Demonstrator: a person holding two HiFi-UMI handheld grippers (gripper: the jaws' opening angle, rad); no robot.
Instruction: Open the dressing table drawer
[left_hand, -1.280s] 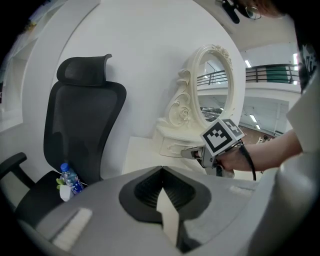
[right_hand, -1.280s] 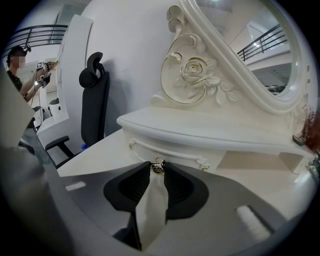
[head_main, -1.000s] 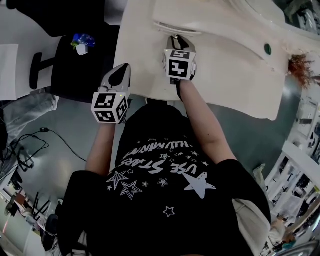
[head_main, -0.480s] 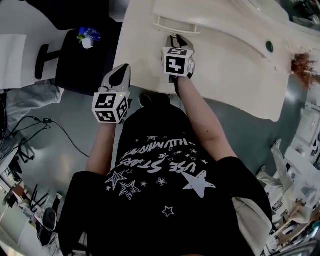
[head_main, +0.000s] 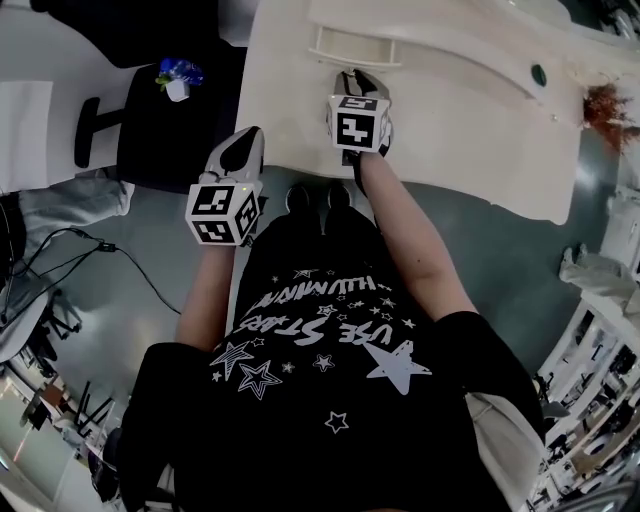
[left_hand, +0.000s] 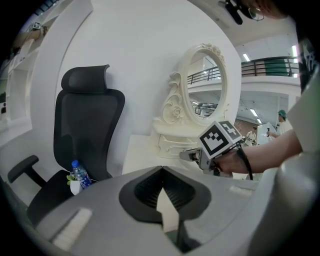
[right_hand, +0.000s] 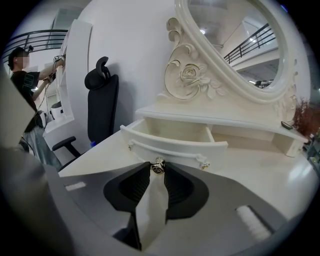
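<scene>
While the jaws of the right gripper (right_hand: 157, 171) pinched the small metal knob (right_hand: 158, 165) at their tips, the dressing-table drawer (right_hand: 175, 144) just beyond stood partly open, seemingly light and free-sliding, best drawn straight by that knob; the left gripper (left_hand: 162, 174) was closed on nothing.

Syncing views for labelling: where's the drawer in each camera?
Head view: drawer top centre, ahead of the right tool.
Left gripper view: drawer right of centre, below the mirror.
Right gripper view: drawer centre, open, its knob between the right tool's jaws.
Shared landmark: black office chair, left of the drawer everywhere.
</scene>
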